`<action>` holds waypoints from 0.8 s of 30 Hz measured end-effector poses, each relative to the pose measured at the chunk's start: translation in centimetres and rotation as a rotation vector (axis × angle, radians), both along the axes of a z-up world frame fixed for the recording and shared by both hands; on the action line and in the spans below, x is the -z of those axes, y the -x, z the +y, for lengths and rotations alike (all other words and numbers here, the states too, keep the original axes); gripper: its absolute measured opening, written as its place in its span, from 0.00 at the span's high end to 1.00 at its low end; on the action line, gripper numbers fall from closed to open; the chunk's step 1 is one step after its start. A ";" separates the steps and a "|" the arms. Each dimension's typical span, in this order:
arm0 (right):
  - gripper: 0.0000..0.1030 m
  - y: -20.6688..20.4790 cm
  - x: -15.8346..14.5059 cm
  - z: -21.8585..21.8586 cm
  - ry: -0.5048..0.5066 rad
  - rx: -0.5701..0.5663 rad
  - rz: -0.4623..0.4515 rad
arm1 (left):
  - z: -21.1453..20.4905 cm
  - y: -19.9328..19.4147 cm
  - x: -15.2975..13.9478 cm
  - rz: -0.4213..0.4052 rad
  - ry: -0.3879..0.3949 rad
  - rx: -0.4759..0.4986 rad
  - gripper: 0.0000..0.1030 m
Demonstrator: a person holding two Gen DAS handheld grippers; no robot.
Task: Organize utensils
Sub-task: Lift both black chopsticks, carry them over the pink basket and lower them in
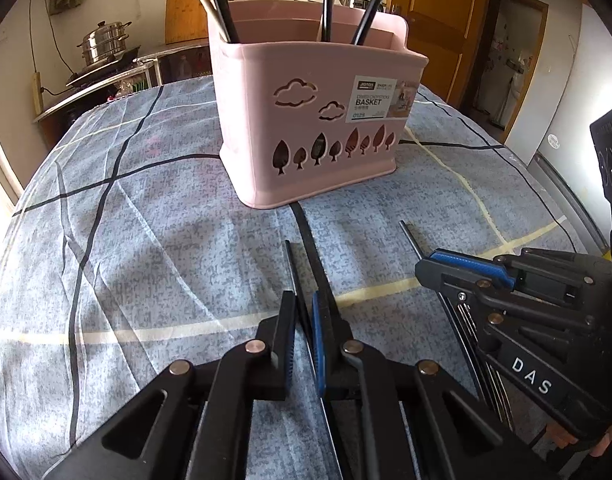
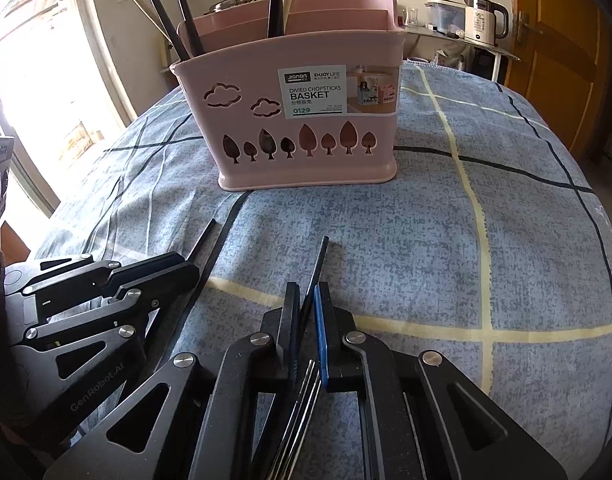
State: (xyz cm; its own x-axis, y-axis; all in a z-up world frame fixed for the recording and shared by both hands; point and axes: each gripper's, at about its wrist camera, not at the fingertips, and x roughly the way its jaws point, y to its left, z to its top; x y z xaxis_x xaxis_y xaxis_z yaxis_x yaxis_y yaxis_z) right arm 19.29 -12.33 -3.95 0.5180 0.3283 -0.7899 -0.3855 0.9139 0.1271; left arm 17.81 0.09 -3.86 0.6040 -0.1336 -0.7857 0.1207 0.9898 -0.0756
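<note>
Utensils are held in both grippers, near the front edge of the table and short of the basket (image 1: 313, 120). The left gripper (image 1: 304, 320) is closed on a thin black utensil (image 1: 292, 264), whose handle tip points toward the basket; what kind it is cannot be told. The right gripper (image 2: 307, 312) is clamped on a fork (image 2: 306, 384), its tines toward the camera and its dark handle stretched ahead between the pads. Handles are kept forward, probably so that each piece can be dropped into the basket in one tilt. The two grippers sit just beside each other above the checked cloth (image 2: 425, 260), the right one seen at the right edge of the left view. The pink basket stands upright in the middle of the table, farther off. It is divided into compartments; dark handles and pale sticks (image 2: 162, 20) lean out of the left compartment, and more stand toward the middle, while the right end looks empty from here.
</note>
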 end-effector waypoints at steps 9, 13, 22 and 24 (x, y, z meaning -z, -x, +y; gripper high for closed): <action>0.93 1.5 -3.3 -1.1 -0.086 -0.020 -0.074 | 0.5 1.4 -1.8 -0.036 0.052 -0.004 0.93; 0.93 2.0 -5.0 -1.6 -0.125 -0.017 -0.110 | 0.8 2.1 -3.8 -0.082 0.077 -0.003 0.94; 0.94 2.6 -9.9 -2.5 -0.177 -0.021 -0.241 | 1.7 3.3 -9.7 -0.225 0.100 0.011 0.94; 0.94 2.6 -10.9 -2.5 -0.183 -0.022 -0.270 | 2.0 3.4 -10.8 -0.257 0.103 0.012 0.95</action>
